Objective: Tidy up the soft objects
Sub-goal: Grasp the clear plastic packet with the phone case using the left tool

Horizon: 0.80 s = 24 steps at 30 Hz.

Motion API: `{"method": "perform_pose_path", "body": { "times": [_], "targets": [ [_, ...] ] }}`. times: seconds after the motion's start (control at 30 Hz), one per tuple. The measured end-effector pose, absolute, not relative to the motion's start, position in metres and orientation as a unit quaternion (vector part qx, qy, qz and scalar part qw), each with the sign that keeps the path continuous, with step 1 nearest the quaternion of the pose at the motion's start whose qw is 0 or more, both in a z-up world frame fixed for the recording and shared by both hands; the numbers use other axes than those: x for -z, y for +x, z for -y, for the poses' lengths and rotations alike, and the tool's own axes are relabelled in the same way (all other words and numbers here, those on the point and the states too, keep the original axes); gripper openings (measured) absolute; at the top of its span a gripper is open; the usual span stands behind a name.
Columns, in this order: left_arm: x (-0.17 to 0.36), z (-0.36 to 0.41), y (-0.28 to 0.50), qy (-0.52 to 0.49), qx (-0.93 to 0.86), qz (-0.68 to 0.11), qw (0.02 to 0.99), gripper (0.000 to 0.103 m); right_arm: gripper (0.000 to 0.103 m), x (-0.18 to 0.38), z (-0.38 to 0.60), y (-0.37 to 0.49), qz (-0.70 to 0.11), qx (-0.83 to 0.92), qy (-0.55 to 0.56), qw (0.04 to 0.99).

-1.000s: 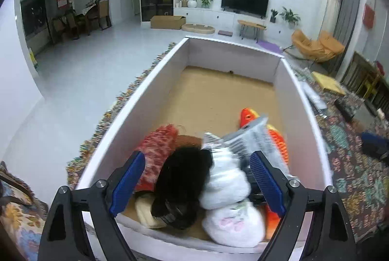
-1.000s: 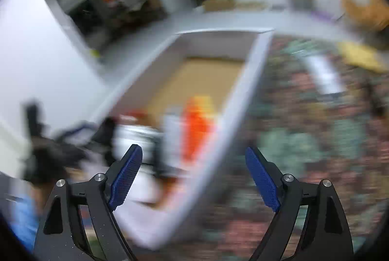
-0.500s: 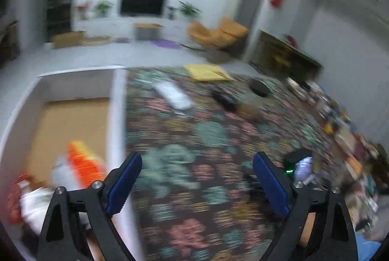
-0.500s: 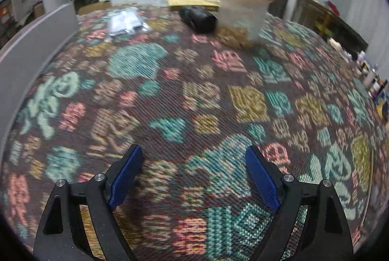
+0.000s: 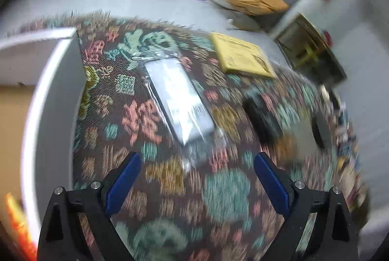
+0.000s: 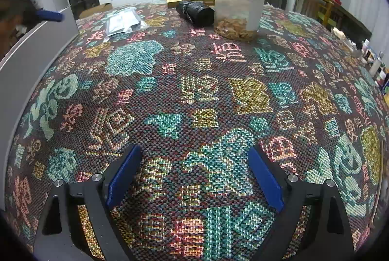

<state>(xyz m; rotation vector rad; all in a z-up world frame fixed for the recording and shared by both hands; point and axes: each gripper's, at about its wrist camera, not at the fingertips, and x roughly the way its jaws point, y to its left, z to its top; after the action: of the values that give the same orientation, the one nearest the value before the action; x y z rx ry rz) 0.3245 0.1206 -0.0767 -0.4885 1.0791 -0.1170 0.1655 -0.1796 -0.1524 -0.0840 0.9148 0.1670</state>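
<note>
Your left tool point(image 5: 197, 182) hangs open and empty near a clear-wrapped, seemingly grey flat packet point(image 5: 178, 100); your right tool point(image 6: 193, 174), empty, is opening over the patterned woven bench cloth point(image 6: 194, 90).

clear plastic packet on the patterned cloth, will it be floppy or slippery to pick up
The clear plastic packet lies flat and looks thin, so it will probably sag when lifted by one edge. Its glossy, crinkled film suggests slippery. Likely light; its contents cannot be made out.

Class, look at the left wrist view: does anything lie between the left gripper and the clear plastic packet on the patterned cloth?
Nothing visible does. Only bare cloth separates the left gripper, jaws apart and empty, from the packet. The dark roll lies off to the packet's right.
</note>
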Motion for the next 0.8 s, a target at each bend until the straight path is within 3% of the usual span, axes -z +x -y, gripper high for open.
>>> {"method": "perform_pose_path", "body": {
  "times": [0.13, 0.47, 0.6, 0.63, 0.67, 0.8],
  "targets": [
    [0.095, -0.121, 0.365, -0.243, 0.037, -0.503, 0.828, 0.093, 0.093, 0.152, 0.179, 0.166, -0.441, -0.081, -0.040, 0.893],
    [0.151, -0.089, 0.429, -0.140, -0.043, -0.520, 0.841, 0.094, 0.094, 0.153, 0.178, 0.166, -0.442, -0.083, -0.039, 0.892],
    [0.164, -0.083, 0.432, -0.084, -0.063, -0.515, 0.851, 0.102, 0.095, 0.153, 0.178, 0.166, -0.442, -0.083, -0.039, 0.892],
    [0.163, -0.084, 0.428, -0.082, -0.056, -0.512, 0.853, 0.099, 0.095, 0.153, 0.178, 0.166, -0.442, -0.083, -0.039, 0.892],
    [0.162, -0.085, 0.424, -0.081, -0.051, -0.508, 0.856, 0.086, 0.095, 0.153, 0.178, 0.166, -0.442, -0.083, -0.039, 0.892],
    [0.157, -0.087, 0.394, -0.060, -0.030, -0.500, 0.864, 0.081, 0.095, 0.153, 0.178, 0.167, -0.442, -0.083, -0.039, 0.892]
  ]
}}
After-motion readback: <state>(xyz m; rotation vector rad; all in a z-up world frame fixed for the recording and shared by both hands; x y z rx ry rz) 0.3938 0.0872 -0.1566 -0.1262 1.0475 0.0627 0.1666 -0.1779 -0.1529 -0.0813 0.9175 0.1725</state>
